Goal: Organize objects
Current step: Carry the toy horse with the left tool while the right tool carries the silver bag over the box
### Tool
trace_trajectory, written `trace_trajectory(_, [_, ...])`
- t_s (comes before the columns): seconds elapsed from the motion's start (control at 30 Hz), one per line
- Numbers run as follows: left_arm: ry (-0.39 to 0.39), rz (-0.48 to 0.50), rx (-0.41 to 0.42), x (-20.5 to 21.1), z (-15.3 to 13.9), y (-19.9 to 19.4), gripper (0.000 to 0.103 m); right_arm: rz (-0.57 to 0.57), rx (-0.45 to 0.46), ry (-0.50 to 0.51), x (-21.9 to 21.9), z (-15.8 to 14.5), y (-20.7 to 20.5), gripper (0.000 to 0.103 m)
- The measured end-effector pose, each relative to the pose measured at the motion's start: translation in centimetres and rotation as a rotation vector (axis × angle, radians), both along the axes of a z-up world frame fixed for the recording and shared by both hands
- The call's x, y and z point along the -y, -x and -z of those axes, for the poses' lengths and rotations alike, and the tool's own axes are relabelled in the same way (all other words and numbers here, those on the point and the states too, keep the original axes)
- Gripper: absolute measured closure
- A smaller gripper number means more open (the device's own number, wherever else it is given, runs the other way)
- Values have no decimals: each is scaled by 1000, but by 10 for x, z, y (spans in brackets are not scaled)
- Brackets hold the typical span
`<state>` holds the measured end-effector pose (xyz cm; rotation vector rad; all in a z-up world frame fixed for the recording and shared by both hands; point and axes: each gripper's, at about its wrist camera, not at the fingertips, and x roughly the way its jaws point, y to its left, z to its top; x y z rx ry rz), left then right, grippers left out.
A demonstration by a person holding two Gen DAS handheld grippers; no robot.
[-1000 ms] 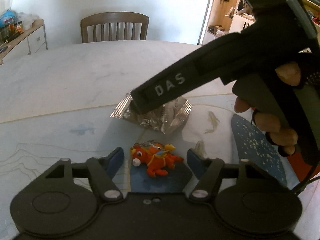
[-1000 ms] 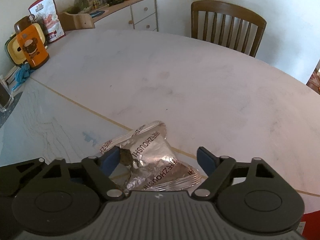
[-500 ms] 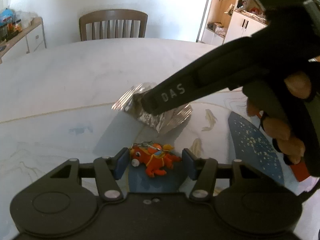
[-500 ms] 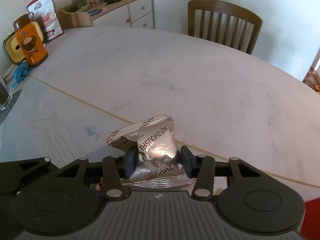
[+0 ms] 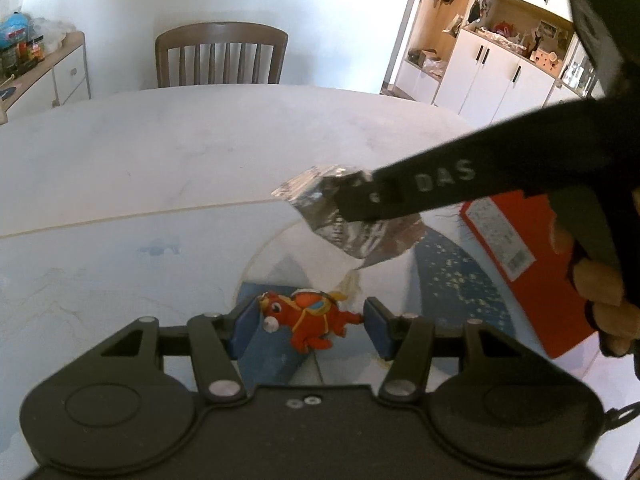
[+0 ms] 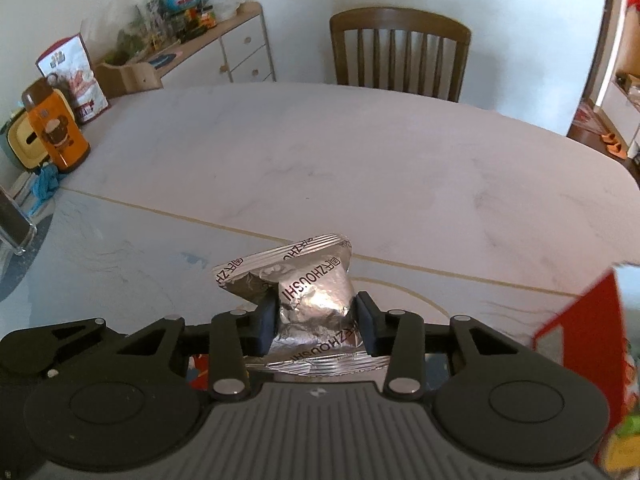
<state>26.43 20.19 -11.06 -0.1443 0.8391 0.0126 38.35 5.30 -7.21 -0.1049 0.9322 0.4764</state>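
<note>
A small orange plush toy sits between the blue pads of my left gripper, which is shut on it just above the table. My right gripper is shut on a crumpled silver foil snack packet and holds it in the air over the table. In the left wrist view the right gripper reaches in from the right, with the foil packet hanging from its tip above and beyond the toy. A person's fingers grip its handle.
A red box lies at the table's right side, its corner also in the right wrist view. An orange flask and a snack bag stand far left. A wooden chair is behind the table.
Both grippers shut: the left on the orange toy, the right on the foil packet. Both then rose from the table, and the red box came into view.
</note>
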Motion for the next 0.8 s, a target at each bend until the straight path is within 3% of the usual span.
trace_trajectory(0.4, [-16, 29, 51, 38, -50, 25, 47, 96, 44, -49, 60, -53, 54, 63])
trace_trajectory(0.8, [-24, 40, 97, 109, -93, 30, 47, 144, 83, -106, 149, -89, 98, 63])
